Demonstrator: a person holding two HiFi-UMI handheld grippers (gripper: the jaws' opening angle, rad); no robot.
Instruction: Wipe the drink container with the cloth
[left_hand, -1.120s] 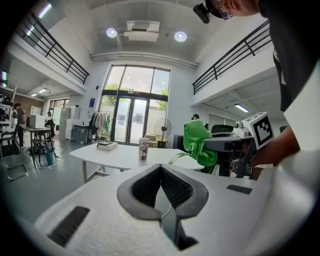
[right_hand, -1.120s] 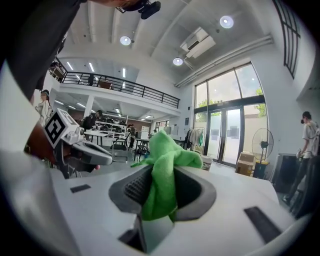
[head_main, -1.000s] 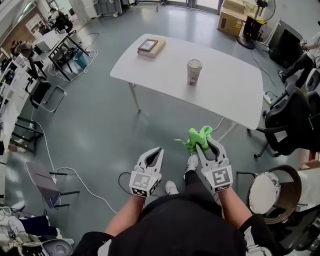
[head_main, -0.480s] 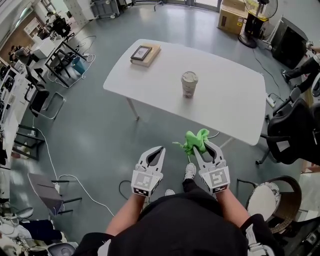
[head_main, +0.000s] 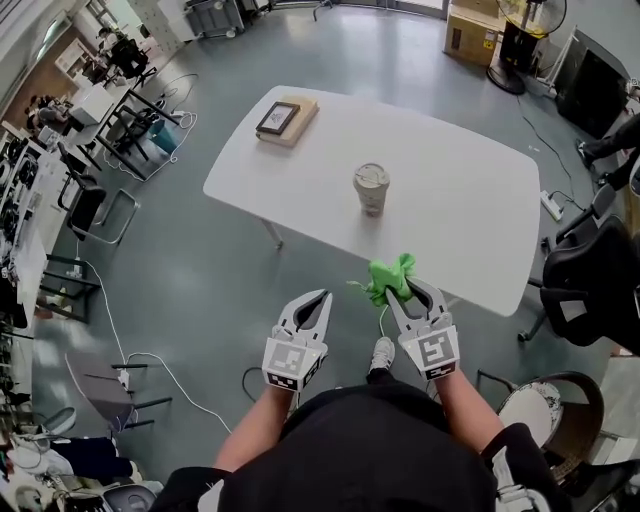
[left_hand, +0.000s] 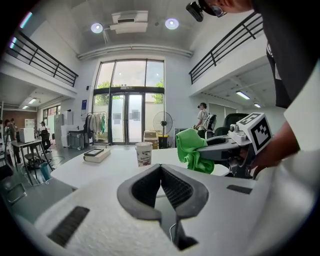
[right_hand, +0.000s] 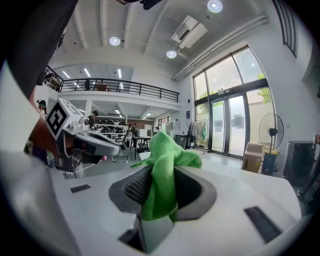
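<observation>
A paper drink cup (head_main: 371, 188) with a lid stands upright near the middle of the white table (head_main: 470, 230); the left gripper view shows the cup (left_hand: 144, 153) ahead. My right gripper (head_main: 405, 290) is shut on a bunched green cloth (head_main: 389, 279), held in the air short of the table's near edge. In the right gripper view the cloth (right_hand: 163, 175) fills the space between the jaws. My left gripper (head_main: 313, 303) is shut with nothing in it, level with the right one and to its left. From the left gripper view the cloth (left_hand: 191, 150) shows at the right.
A book with a framed picture on it (head_main: 285, 120) lies at the table's far left corner. Black office chairs (head_main: 590, 280) stand right of the table, a round stool (head_main: 540, 395) by my right side. Desks and chairs (head_main: 110, 120) line the left; cables (head_main: 150, 360) run over the floor.
I have walked closer to the table: it and the cup now lie nearer both grippers. The grippers keep their pose, the cloth still held.
</observation>
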